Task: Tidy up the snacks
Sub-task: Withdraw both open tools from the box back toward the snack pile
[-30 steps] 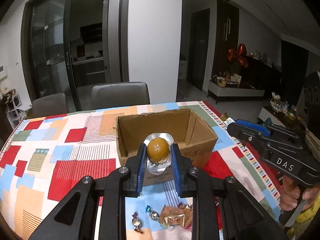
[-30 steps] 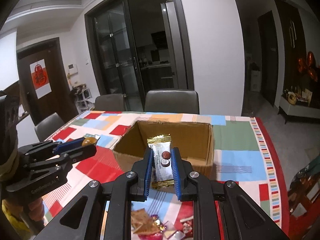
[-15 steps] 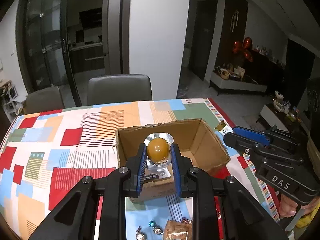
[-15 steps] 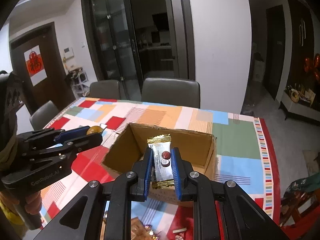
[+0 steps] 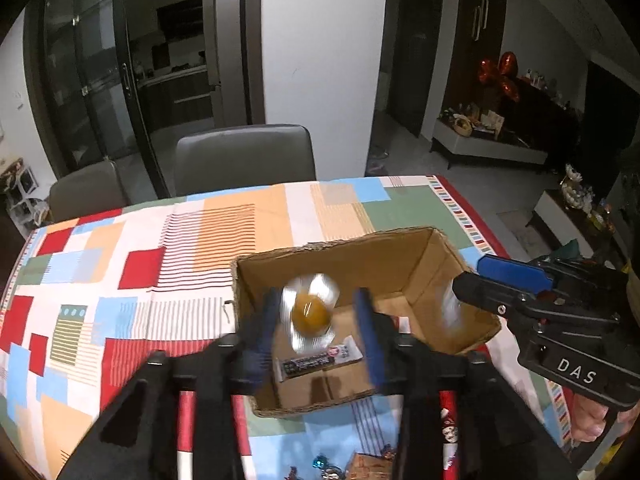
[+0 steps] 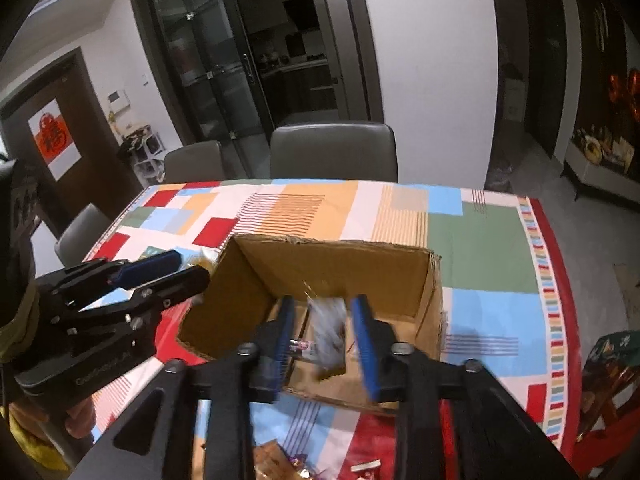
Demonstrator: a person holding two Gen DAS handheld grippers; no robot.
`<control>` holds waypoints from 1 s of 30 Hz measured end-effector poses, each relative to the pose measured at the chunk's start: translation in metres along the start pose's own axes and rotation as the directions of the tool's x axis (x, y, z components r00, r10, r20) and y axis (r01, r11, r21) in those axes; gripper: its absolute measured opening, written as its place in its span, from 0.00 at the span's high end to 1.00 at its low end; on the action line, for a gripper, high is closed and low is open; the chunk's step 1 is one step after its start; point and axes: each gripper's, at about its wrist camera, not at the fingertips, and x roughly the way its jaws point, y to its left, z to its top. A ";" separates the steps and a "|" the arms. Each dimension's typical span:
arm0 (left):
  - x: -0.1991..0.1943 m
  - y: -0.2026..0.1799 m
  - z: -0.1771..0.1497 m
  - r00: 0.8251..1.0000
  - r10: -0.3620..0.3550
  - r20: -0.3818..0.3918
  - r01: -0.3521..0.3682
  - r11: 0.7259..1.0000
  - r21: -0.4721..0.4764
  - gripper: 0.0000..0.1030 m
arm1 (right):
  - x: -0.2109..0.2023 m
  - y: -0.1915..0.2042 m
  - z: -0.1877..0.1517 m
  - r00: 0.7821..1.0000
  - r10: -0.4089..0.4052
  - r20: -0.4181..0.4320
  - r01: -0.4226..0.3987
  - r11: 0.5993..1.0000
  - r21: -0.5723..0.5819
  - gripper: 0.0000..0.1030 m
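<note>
An open cardboard box (image 5: pixel 360 264) (image 6: pixel 320 264) stands on the patchwork tablecloth. My left gripper (image 5: pixel 317 300) hangs over the box's near left part, its jaws opening. A yellow ball snack in silver foil (image 5: pixel 310 314) is blurred between the pads, loose from them. A dark snack bar (image 5: pixel 320 360) lies on the box floor below. My right gripper (image 6: pixel 324 300) hangs over the box's near right part, jaws also opening. A white packet (image 6: pixel 328 332) is blurred between its blue pads, free of them. Each gripper shows in the other's view (image 5: pixel 468 276) (image 6: pixel 192 266).
Several loose wrapped snacks (image 5: pixel 320 462) (image 6: pixel 280 460) lie on the cloth at the near edge, under the grippers. Grey chairs (image 5: pixel 244 156) (image 6: pixel 332 152) stand behind the far table edge. The cloth's red striped border (image 6: pixel 540 280) marks the table's right side.
Both grippers have moved forward over the box and tipped downward. Their jaws, shut on the foil ball and the white packet before, have parted, and both snacks now blur loose between the pads.
</note>
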 end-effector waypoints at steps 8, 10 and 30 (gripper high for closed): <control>-0.029 0.002 -0.016 0.999 0.022 0.036 -0.022 1.000 -0.004 0.49 | -0.010 0.004 -0.014 1.000 0.003 0.001 -0.003 1.000 -0.006 0.66; -0.038 0.004 -0.022 0.998 0.023 0.051 -0.023 1.000 -0.012 0.48 | -0.016 0.008 -0.020 1.000 0.001 0.012 -0.001 1.000 -0.022 0.66; -0.111 0.007 -0.123 0.966 0.153 0.207 -0.154 0.988 -0.010 0.47 | -0.065 0.070 -0.113 0.991 0.095 0.098 -0.075 0.978 -0.194 0.52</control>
